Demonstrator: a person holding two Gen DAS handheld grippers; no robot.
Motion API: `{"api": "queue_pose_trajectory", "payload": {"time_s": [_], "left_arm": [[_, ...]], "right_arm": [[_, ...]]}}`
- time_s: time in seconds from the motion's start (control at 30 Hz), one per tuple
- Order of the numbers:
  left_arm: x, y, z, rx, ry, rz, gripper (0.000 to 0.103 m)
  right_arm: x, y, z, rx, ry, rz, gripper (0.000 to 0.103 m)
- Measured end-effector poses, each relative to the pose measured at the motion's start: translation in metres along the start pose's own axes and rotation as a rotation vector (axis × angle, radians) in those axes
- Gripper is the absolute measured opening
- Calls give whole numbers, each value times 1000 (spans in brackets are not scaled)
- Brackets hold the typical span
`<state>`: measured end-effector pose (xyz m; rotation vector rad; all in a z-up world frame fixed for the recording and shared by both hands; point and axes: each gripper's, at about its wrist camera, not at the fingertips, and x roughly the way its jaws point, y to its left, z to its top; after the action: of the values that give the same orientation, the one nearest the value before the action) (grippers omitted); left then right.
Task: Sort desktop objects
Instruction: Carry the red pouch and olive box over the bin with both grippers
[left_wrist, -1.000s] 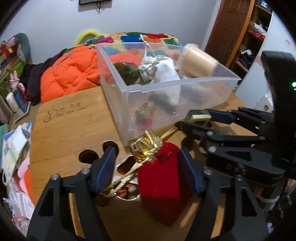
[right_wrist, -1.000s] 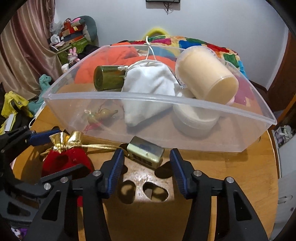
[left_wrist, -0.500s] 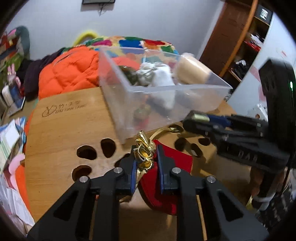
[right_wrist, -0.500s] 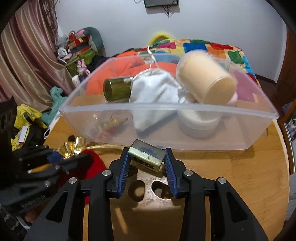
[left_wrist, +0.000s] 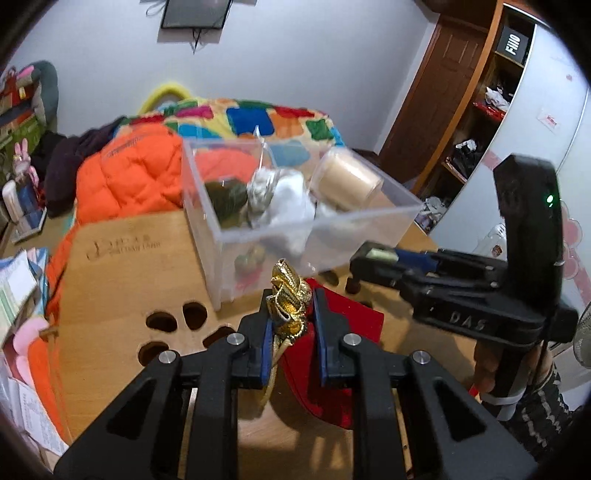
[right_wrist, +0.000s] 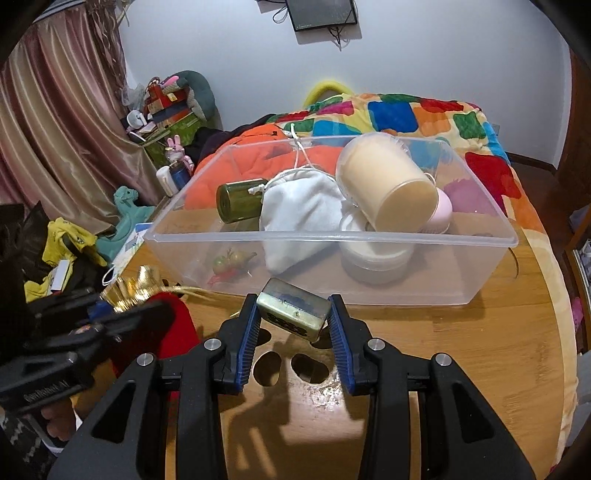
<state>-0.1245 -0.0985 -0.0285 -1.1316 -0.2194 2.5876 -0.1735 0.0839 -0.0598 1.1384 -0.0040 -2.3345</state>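
Note:
My left gripper (left_wrist: 291, 314) is shut on the gold-frilled neck of a red drawstring pouch (left_wrist: 332, 354) and holds it above the wooden table (left_wrist: 122, 266). My right gripper (right_wrist: 293, 321) is shut on a small greenish metal tin (right_wrist: 293, 312), lifted just in front of the clear plastic bin (right_wrist: 369, 236). The bin holds a cream cylindrical jar (right_wrist: 388, 186), a white cloth pouch (right_wrist: 299, 210), a green bottle (right_wrist: 240, 199) and small trinkets. The right gripper with the tin also shows in the left wrist view (left_wrist: 373, 254), and the left gripper in the right wrist view (right_wrist: 110, 314).
The table has cut-out holes (left_wrist: 173, 321) near its front. Behind it lies a bed with an orange jacket (left_wrist: 129, 181) and a patchwork quilt (right_wrist: 424, 110). Papers (left_wrist: 18, 288) lie at the table's left, and clutter and curtains (right_wrist: 55, 129) stand further left.
Both grippers closed from open: the left on the pouch's gold neck, the right on the tin. Both objects have since been lifted off the table toward the bin.

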Motion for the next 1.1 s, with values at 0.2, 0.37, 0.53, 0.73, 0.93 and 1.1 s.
{"api": "queue_pose_trajectory", "payload": {"time_s": [0.2, 0.37, 0.53, 0.73, 0.93, 1.1], "left_arm": [[-8, -18, 11, 41, -28, 35, 18], [-9, -31, 16, 65, -40, 63, 18], [-7, -44, 23, 86, -48, 103, 18], [-3, -53, 34, 92, -60, 130, 18], [3, -56, 43, 73, -83, 160, 18], [1, -57, 55, 73, -104, 159, 18]], "right_arm": [[-13, 0, 3, -20, -26, 11, 34], [-26, 1, 7, -64, -51, 4, 34], [-39, -1, 11, -82, -80, 13, 34], [-54, -9, 16, -105, -113, 21, 34], [-63, -23, 21, -119, -124, 13, 34], [-66, -34, 25, -129, -131, -4, 34]]}}
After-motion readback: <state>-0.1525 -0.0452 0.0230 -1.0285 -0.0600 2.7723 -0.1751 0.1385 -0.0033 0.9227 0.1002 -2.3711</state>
